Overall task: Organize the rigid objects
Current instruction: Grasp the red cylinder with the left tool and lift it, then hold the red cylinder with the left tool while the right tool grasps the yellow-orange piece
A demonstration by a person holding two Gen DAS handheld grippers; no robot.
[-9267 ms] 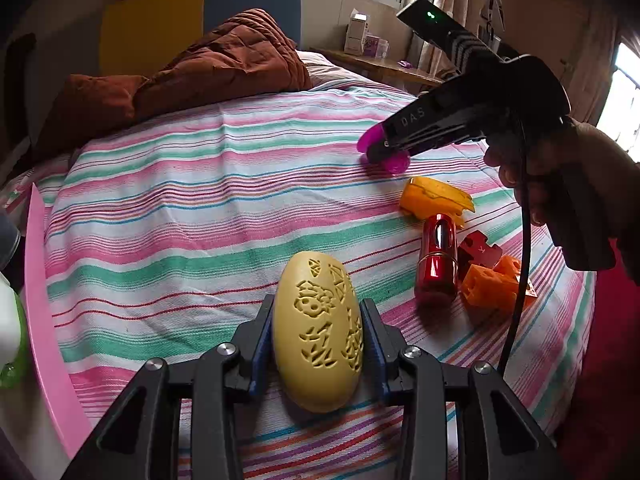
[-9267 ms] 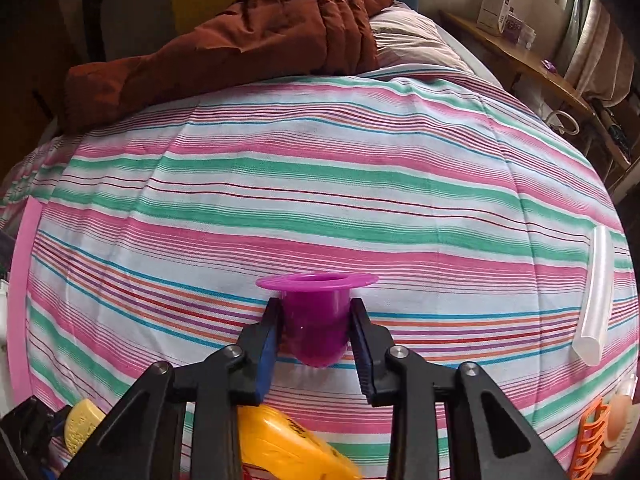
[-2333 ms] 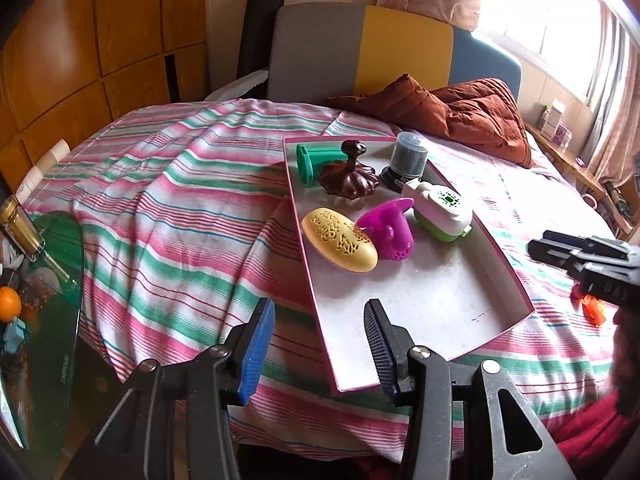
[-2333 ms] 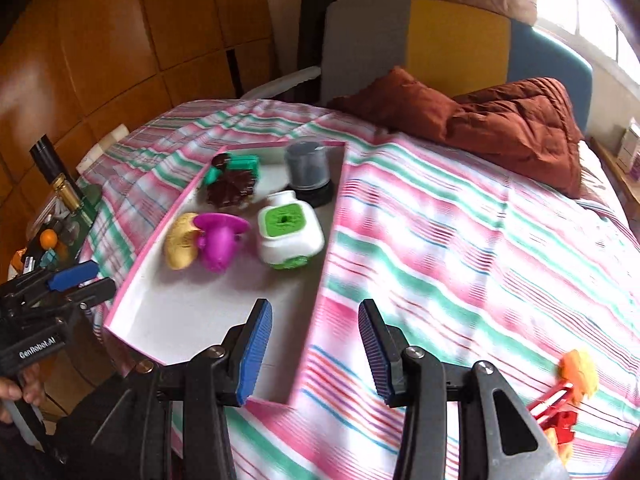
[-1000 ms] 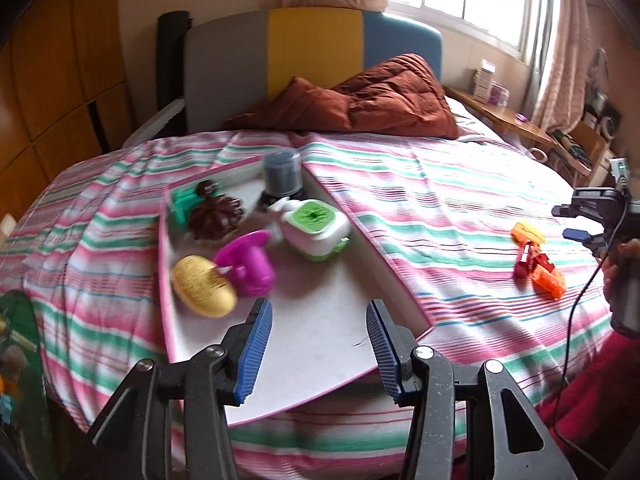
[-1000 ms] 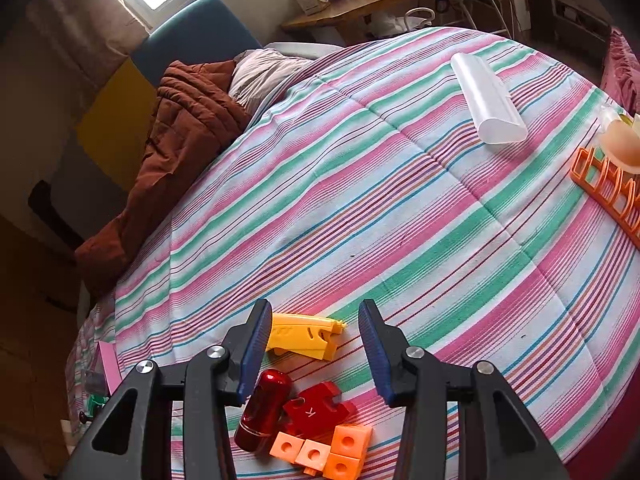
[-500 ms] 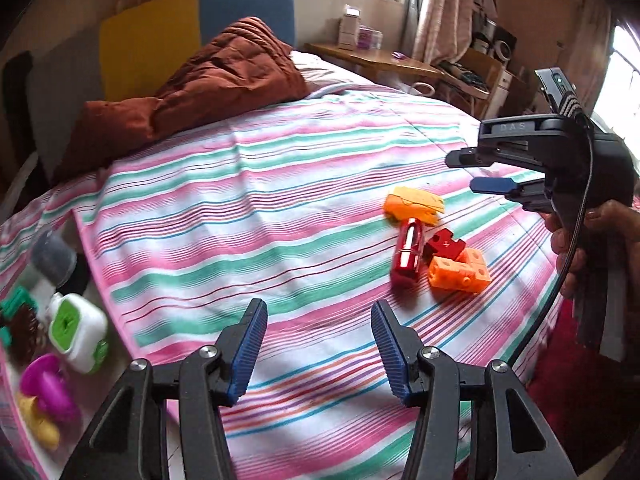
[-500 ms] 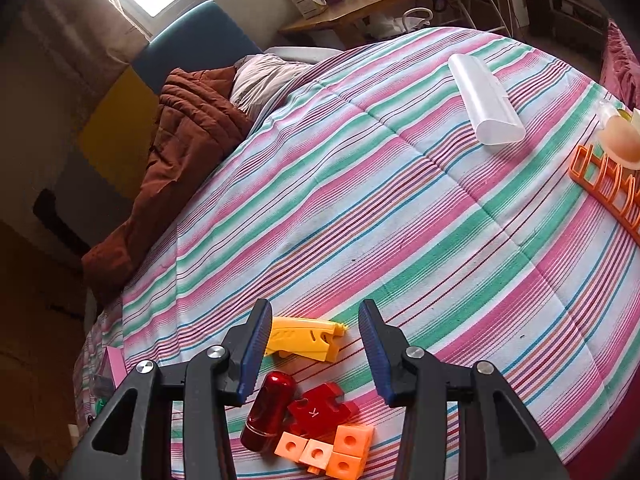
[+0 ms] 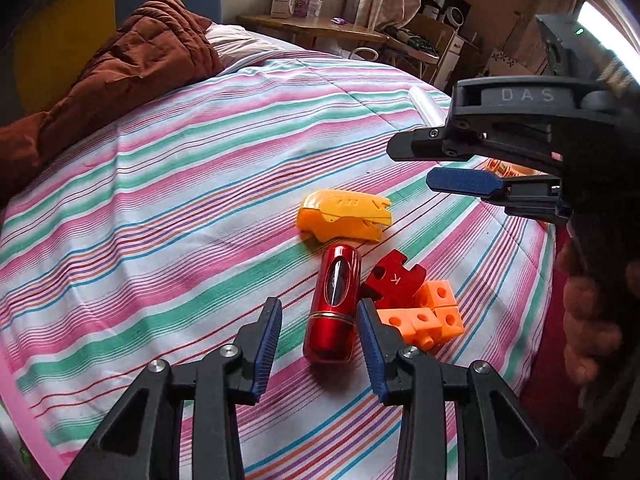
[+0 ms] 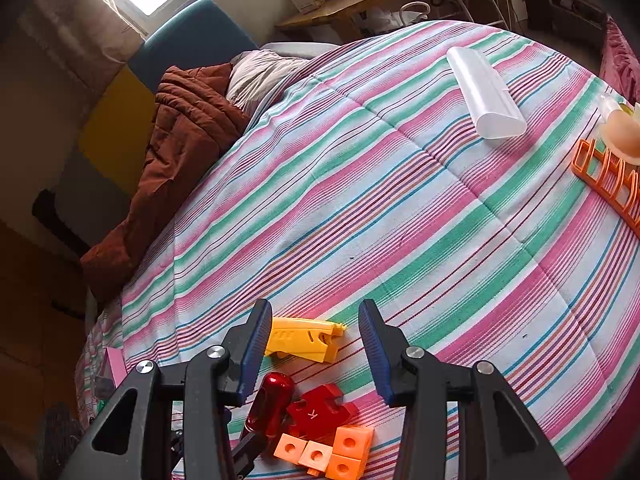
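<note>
A red metal cylinder (image 9: pixel 334 304) lies on the striped bedspread, between the fingers of my open left gripper (image 9: pixel 318 338), which does not touch it. Beside it lie a red puzzle-shaped block (image 9: pixel 394 278), linked orange cubes (image 9: pixel 426 316) and a yellow plastic piece (image 9: pixel 346 216). My right gripper (image 10: pixel 316 354) is open and empty, above the yellow piece (image 10: pixel 306 338); it shows in the left wrist view (image 9: pixel 432 164) at the right. The cylinder (image 10: pixel 272 404), red block (image 10: pixel 318 410) and cubes (image 10: pixel 328 450) sit low in the right wrist view.
A brown quilt (image 9: pixel 120 64) lies at the head of the bed. A clear plastic case (image 10: pixel 484 94), an orange rack (image 10: pixel 608 180) and a peach object (image 10: pixel 622 132) lie at the bed's far right. The pink tray edge (image 9: pixel 24 412) shows at lower left.
My left gripper has swung from the tray over to the toy pile and moved in around the red cylinder. My right gripper has barely moved over the yellow piece.
</note>
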